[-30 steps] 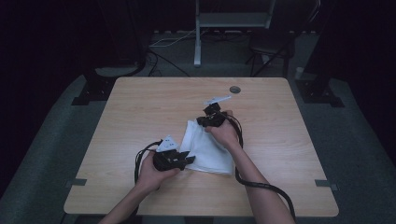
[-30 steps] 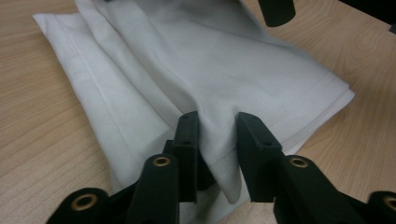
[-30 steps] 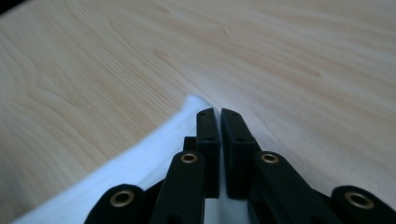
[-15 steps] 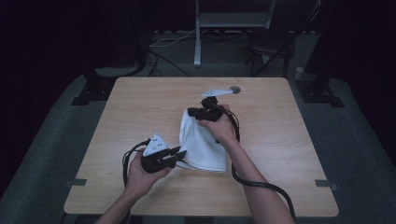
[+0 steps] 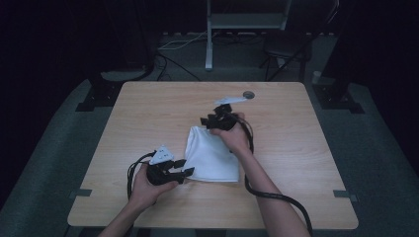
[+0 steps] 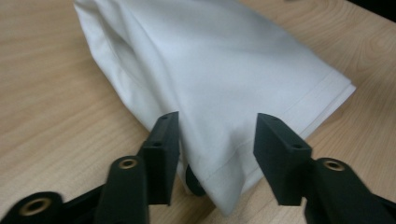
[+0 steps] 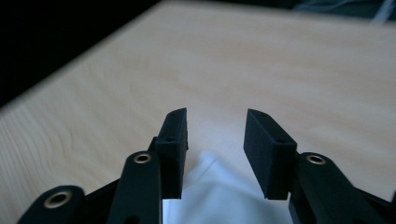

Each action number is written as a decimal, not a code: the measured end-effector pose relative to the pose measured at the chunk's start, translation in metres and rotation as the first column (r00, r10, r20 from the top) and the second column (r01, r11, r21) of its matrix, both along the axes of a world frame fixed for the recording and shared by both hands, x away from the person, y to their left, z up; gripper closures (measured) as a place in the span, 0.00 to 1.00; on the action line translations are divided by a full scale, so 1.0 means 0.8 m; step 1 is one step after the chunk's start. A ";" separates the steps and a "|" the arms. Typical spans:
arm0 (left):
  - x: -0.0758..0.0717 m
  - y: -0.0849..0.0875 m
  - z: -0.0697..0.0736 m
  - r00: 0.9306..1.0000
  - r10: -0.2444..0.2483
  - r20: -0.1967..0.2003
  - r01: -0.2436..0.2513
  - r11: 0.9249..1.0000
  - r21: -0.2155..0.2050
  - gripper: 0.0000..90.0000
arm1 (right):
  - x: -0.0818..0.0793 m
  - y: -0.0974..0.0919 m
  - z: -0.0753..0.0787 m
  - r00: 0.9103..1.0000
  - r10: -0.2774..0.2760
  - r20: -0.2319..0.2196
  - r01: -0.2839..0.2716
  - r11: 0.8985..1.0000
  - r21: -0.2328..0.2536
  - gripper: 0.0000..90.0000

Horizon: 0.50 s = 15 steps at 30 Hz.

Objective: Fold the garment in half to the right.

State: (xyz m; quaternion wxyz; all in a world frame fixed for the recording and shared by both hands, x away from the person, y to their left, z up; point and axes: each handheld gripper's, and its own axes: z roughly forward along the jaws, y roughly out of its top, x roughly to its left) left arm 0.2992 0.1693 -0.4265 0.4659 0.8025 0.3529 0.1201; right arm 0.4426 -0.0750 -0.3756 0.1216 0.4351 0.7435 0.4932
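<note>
Gaping fingers just opening, both grippers (image 5: 184, 172) (image 5: 206, 122) off folded cloth (image 5: 212, 157)

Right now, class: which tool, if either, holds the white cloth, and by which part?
Neither: both tools have just opened, left tool astride the cloth corner, unclamped.

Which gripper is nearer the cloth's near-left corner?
Left. The left gripper has its open jaws straddling that corner of the folded white cloth; the right gripper is open at the cloth's far corner.

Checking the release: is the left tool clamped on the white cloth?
No: in the left gripper view the left tool stands open, its jaws apart around the white cloth corner.
</note>
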 end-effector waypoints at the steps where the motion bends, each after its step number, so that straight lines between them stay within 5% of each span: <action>1: 0.000 0.000 0.001 1.000 -0.001 0.008 0.001 1.000 0.000 0.54 | 0.000 -0.013 0.009 1.000 -0.029 0.008 0.029 1.000 0.010 0.65; 3: 0.000 -0.001 0.002 1.000 0.001 0.019 -0.001 1.000 -0.007 0.53 | 0.002 -0.036 0.017 0.998 -0.070 -0.005 0.070 0.997 0.023 0.65; 5: 0.001 -0.004 0.001 1.000 -0.005 0.021 0.005 1.000 -0.005 0.50 | 0.003 -0.051 0.012 0.996 -0.088 -0.019 0.088 0.996 -0.016 0.65; 10: -0.001 -0.015 -0.005 0.999 -0.040 0.026 0.039 0.999 0.016 0.48 | 0.007 -0.050 -0.023 0.997 -0.004 -0.078 -0.003 0.996 -0.091 0.60; 15: -0.001 -0.020 -0.006 0.997 -0.071 0.044 0.069 0.997 0.041 0.46 | 0.013 -0.047 -0.039 0.984 -0.015 -0.176 0.008 0.999 -0.040 0.54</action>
